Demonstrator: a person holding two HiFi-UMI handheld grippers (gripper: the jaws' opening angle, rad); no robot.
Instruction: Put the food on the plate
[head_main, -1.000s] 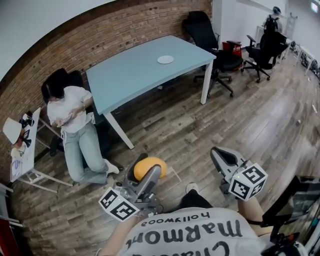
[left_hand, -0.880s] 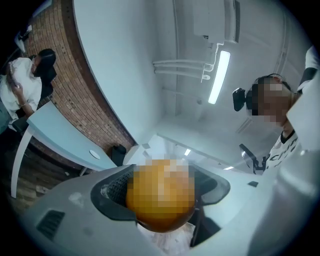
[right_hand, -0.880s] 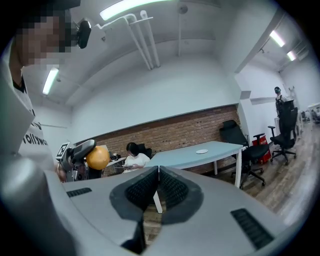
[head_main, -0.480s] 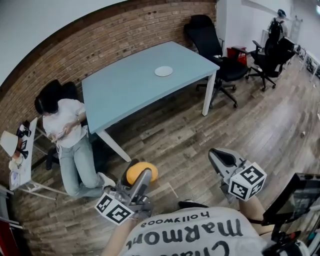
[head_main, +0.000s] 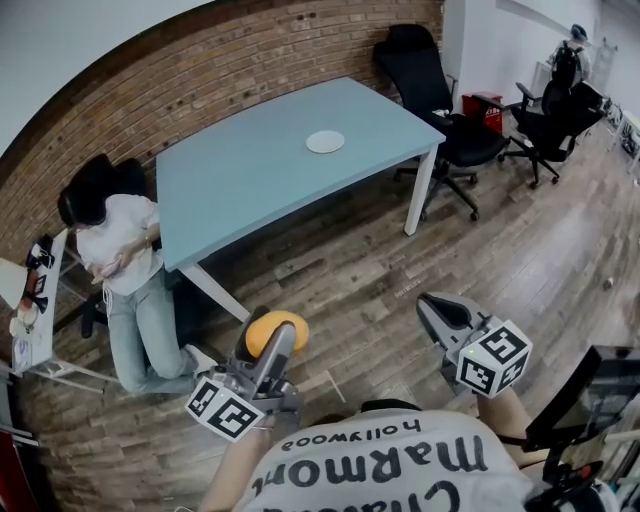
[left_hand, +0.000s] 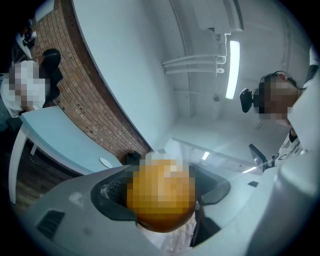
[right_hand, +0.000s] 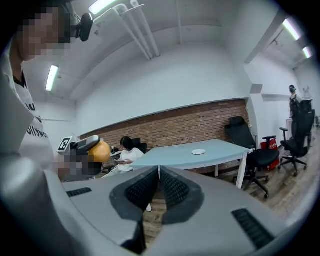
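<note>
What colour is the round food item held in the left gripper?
Orange-yellow. The round food item shows best in the head view.

The right gripper (right_hand: 159, 172) has its jaws pressed together, nothing between them. Beyond stands a blue table (right_hand: 175, 158) bearing a white plate (right_hand: 198, 151) — brick wall (right_hand: 190, 125) behind, a person (right_hand: 127, 155) seated at its left end. Far left, the left gripper (right_hand: 95, 148) clasps round orange food (right_hand: 102, 152).

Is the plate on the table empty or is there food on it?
Empty. The white plate lies bare on the blue table; the orange food is in the left gripper.
</note>
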